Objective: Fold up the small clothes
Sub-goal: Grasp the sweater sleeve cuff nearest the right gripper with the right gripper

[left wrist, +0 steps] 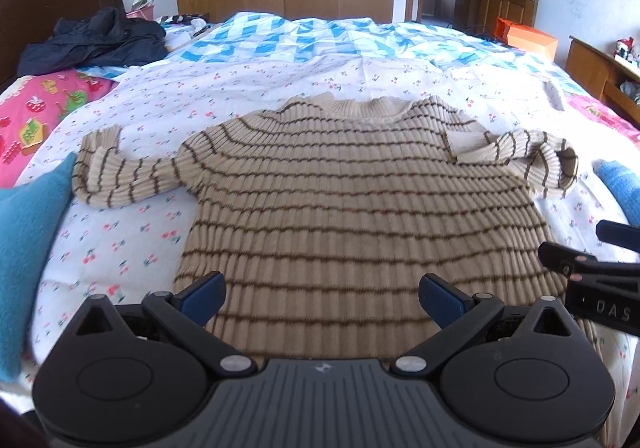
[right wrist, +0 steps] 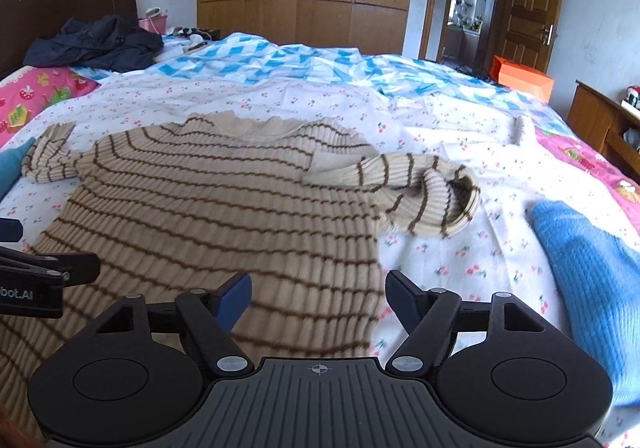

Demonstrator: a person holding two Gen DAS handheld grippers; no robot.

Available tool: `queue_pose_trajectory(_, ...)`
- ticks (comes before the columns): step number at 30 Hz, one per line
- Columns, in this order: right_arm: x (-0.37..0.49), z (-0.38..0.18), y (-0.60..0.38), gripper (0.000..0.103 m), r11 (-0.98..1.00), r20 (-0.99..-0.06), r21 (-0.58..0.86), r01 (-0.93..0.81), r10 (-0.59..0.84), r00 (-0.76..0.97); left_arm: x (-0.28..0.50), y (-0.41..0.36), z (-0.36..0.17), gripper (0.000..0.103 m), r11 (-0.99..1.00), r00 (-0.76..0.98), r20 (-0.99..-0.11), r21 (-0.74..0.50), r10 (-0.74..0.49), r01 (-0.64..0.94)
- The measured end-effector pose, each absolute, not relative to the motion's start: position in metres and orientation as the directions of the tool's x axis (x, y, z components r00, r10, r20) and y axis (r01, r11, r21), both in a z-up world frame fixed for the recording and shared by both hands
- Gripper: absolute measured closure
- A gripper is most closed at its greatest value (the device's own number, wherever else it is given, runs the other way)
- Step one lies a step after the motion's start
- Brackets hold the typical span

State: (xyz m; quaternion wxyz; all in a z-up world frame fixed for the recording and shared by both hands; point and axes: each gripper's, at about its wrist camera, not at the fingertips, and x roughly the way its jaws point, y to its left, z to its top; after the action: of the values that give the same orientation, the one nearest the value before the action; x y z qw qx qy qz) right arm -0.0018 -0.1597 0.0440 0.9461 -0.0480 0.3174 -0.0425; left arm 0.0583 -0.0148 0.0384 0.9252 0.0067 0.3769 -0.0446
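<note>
A beige ribbed sweater with thin brown stripes (left wrist: 340, 191) (right wrist: 208, 207) lies flat on the bed, collar away from me. Its left sleeve (left wrist: 116, 175) stretches out to the side. Its right sleeve (right wrist: 400, 183) is bent back, with the cuff lying on the chest. My left gripper (left wrist: 322, 298) hovers over the sweater's lower part, jaws wide apart, nothing between them. My right gripper (right wrist: 318, 300) hovers over the sweater's lower right edge, jaws apart and empty. Each gripper shows at the side of the other's view.
The bed carries a white cherry-print sheet (left wrist: 132, 248) and a blue-and-white quilt (left wrist: 280, 39) farther back. Blue knitwear (right wrist: 584, 272) lies to the right and another blue piece (left wrist: 28, 248) to the left. Dark clothing (left wrist: 96, 39) sits by the headboard. A wardrobe stands behind.
</note>
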Motion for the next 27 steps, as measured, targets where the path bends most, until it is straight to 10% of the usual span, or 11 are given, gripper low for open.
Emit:
queue_pose_trajectory(14,0.098,0.038,-0.168,0.042,0.845,-0.472,-0.524,-0.102,-0.189,0.861,0.098,-0.015,0.015,0.000,0.997,0.738,-0.671,-0.013,-0.067,0.079)
queue_pose_trajectory(21,0.146,0.000,-0.149,0.044,0.571,-0.559,-0.720,-0.393,-0.143,0.817,0.105,0.003,0.004,0.000,0.996,0.714,-0.695,-0.063,-0.085,0.057)
queue_pose_trajectory(27,0.173,-0.016,-0.148,0.083,0.553,-0.657,-0.688,-0.470,-0.200,0.727,0.110,0.014,0.003,0.000,0.994,0.705,-0.702,-0.107,-0.100,0.035)
